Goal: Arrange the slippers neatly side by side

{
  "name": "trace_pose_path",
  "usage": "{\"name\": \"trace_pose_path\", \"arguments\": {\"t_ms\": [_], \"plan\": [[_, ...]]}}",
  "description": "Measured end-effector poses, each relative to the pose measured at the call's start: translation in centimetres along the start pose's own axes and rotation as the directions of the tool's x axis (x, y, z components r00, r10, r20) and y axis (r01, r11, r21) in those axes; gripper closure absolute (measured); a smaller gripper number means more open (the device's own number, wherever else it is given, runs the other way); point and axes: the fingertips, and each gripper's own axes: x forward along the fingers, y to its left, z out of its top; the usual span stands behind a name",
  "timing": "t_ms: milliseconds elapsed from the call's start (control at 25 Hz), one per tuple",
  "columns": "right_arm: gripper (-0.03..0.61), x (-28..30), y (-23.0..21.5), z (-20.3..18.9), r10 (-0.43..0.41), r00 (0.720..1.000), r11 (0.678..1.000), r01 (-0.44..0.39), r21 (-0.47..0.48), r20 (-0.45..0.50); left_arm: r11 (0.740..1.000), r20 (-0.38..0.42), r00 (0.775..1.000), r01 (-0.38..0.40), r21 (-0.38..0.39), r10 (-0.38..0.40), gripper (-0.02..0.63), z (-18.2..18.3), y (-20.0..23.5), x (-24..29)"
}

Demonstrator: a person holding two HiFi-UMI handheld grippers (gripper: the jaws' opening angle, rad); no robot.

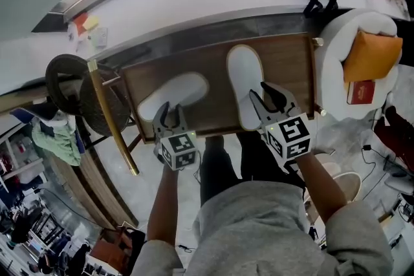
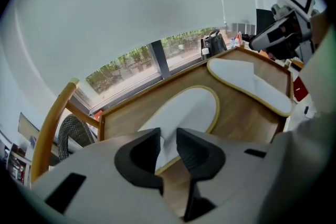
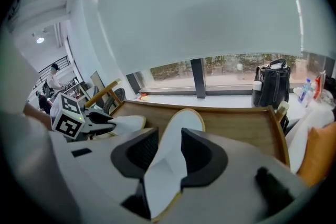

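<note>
My claws at both slippers, neither clamped.
My L claw: jaws part-open, astride near end of L slipper, which lies angled on wood table. My R claw: jaws wide, near end of R slipper between them, lying straight. Both white, flat, tan-edged.

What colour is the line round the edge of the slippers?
Yellow-gold, round the white slippers; it shows best in the left gripper view.
</note>
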Motion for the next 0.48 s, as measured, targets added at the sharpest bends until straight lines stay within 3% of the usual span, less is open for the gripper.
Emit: {"name": "trace_pose_path", "arguments": {"t_ms": [80,280,480], "plan": [[0.445,-0.3,-0.1,0.0,-0.005,1.000,1.000,0.005,0.000,0.009,1.000,-0.013,1.000,-0.010,-0.023,0.009,0.548,-0.1,0.2,0.1],[0.445,-0.3,0.1,-0.2,-0.002,1.000,1.000,0.002,0.001,0.009,0.986,-0.064,0.998,-0.008,-0.165,-0.002,0.569,-0.4,0.5,-0.3],[0.445,-0.7,0.1,0.1,0.001,1.000,1.000,0.000,-0.004,0.014,0.927,-0.128,0.991,-0.022,-0.375,-0.029,0.571,-0.5,0.5,-1.5]]}}
